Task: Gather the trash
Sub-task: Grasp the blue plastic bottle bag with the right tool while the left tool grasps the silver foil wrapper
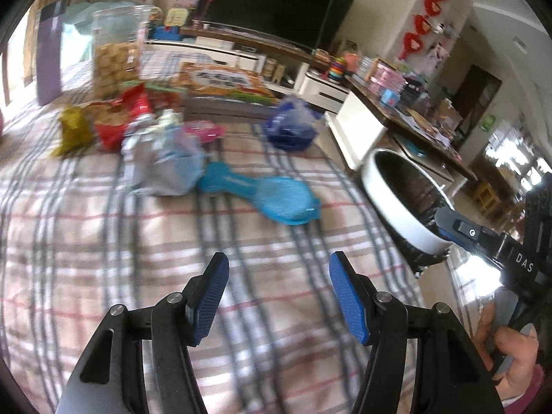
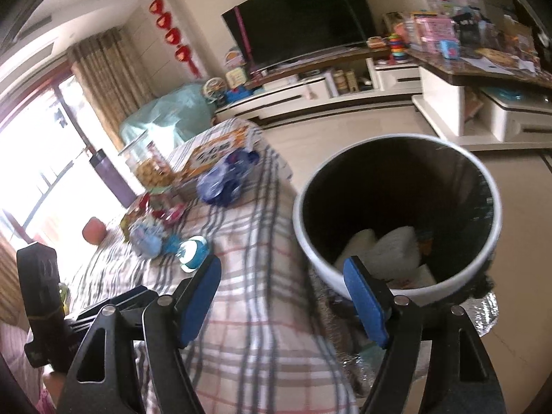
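A white trash bin with a black liner stands beside the table's right edge and holds white crumpled paper; it also shows in the left wrist view. On the plaid tablecloth lie a crumpled grey-blue wrapper, a flattened turquoise piece, a dark blue crumpled bag, and red and yellow snack wrappers. My left gripper is open and empty above the cloth, short of the trash. My right gripper is open and empty at the bin's near rim.
A clear jar of snacks, a purple bottle and an orange box stand at the table's far side. A TV on a white cabinet and a cluttered counter lie beyond.
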